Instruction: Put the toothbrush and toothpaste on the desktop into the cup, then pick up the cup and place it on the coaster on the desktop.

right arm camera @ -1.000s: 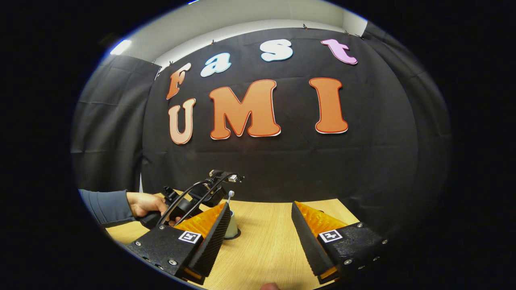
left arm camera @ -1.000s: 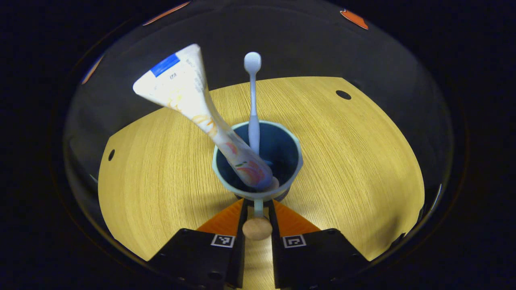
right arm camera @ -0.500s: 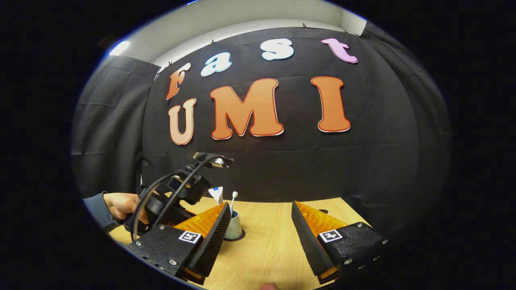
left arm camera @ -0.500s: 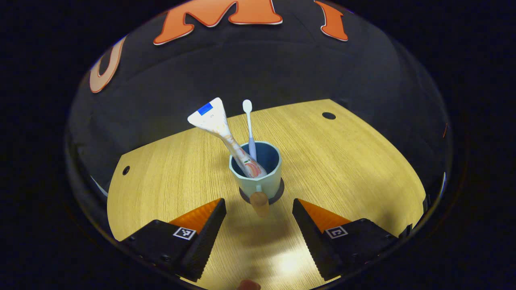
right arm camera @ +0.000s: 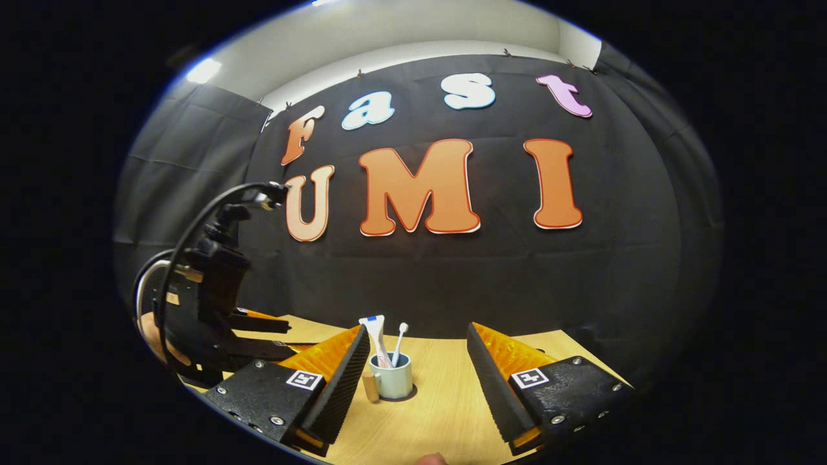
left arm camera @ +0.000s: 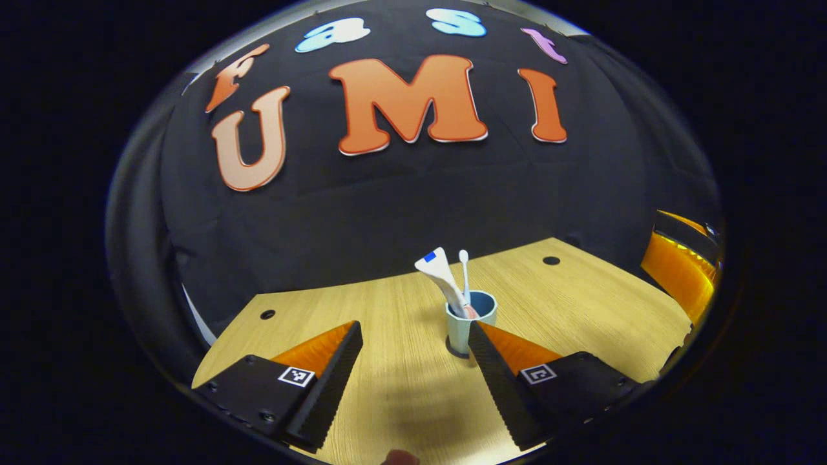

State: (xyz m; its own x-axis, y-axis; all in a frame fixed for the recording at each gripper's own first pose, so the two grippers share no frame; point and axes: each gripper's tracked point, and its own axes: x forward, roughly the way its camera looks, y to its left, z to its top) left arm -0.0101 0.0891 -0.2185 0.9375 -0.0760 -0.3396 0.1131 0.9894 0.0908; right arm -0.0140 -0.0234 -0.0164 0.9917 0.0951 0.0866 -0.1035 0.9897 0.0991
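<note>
Wood-grain desktop [left arm camera: 400, 361]: bears every task item; the left gripper's own fingers show just above it.
Left gripper [left arm camera: 413, 361]: jaws spread wide, nothing held. One second ago its fingers were closed on the cup's handle; it has since let go and drawn back and up.
Right gripper [right arm camera: 417, 374]: jaws spread wide, nothing held, hovering low over the desktop. No real change over the last second.
Cup [left arm camera: 466, 323]: stands upright on the dark coaster [left arm camera: 454, 349], free of both grippers. In the left gripper view it sits ahead, just beyond the right finger's tip. In the right gripper view it lies ahead between the two fingers, nearer the left one.
Handle [right arm camera: 369, 386]: wooden knob on the cup's side, clear of any finger.
Toothpaste [left arm camera: 442, 278]: in the cup, leaning on the rim, flat end up.
Toothbrush [left arm camera: 464, 274]: in the cup, near upright beside the tube.
Task status: judged complete; release and retreat indicate the placement is finished.
</note>
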